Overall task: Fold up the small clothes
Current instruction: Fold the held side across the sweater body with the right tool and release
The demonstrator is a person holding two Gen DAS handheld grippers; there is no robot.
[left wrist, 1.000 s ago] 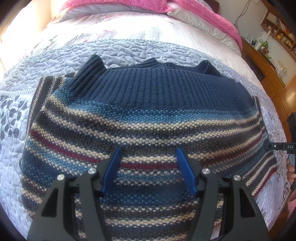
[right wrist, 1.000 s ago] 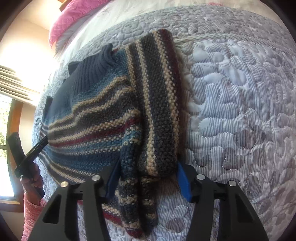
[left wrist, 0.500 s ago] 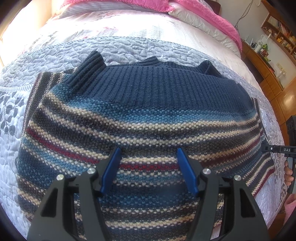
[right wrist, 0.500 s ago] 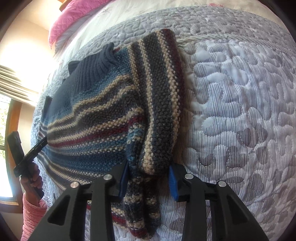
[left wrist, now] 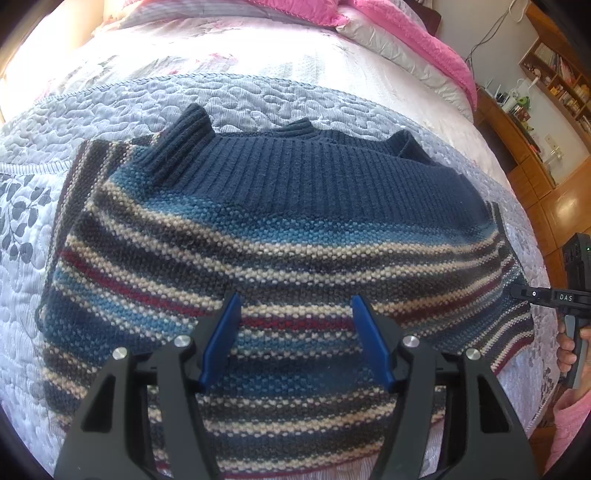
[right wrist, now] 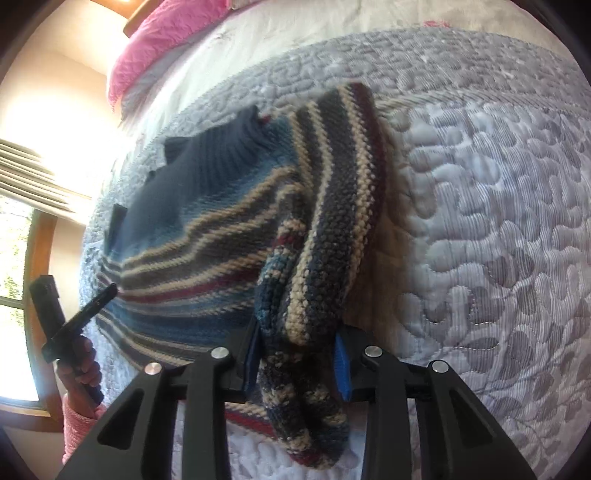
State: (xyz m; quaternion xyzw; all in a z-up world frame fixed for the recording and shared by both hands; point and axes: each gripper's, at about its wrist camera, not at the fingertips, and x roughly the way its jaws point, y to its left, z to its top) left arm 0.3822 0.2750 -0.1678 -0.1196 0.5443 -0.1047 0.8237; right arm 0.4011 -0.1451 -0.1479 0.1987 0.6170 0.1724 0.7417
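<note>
A striped knit sweater (left wrist: pixel 295 229) with a dark blue ribbed collar lies flat on the grey quilted bedspread (left wrist: pixel 258 99). My left gripper (left wrist: pixel 295 301) hovers open over the middle of the body, nothing between its blue pads. In the right wrist view the sweater (right wrist: pixel 192 236) stretches away to the left. Its striped sleeve (right wrist: pixel 332 221) is bunched and raised off the quilt, and my right gripper (right wrist: pixel 297 336) is shut on the sleeve's lower end. The sleeve's cuff hangs down below the fingers. The right gripper (left wrist: pixel 543 295) also shows at the sweater's right edge, held by a hand.
Pink bedding (left wrist: pixel 406 26) lies at the head of the bed. A wooden cabinet and shelves (left wrist: pixel 524 155) stand beyond the bed's right side. A window (right wrist: pixel 14 258) is on the left. Bare quilt (right wrist: pixel 480 221) extends to the right of the sleeve.
The right gripper's fingers closed in on the sleeve and lifted it, bunching it toward the sweater's body. The left gripper stayed open and drifted only slightly over the sweater.
</note>
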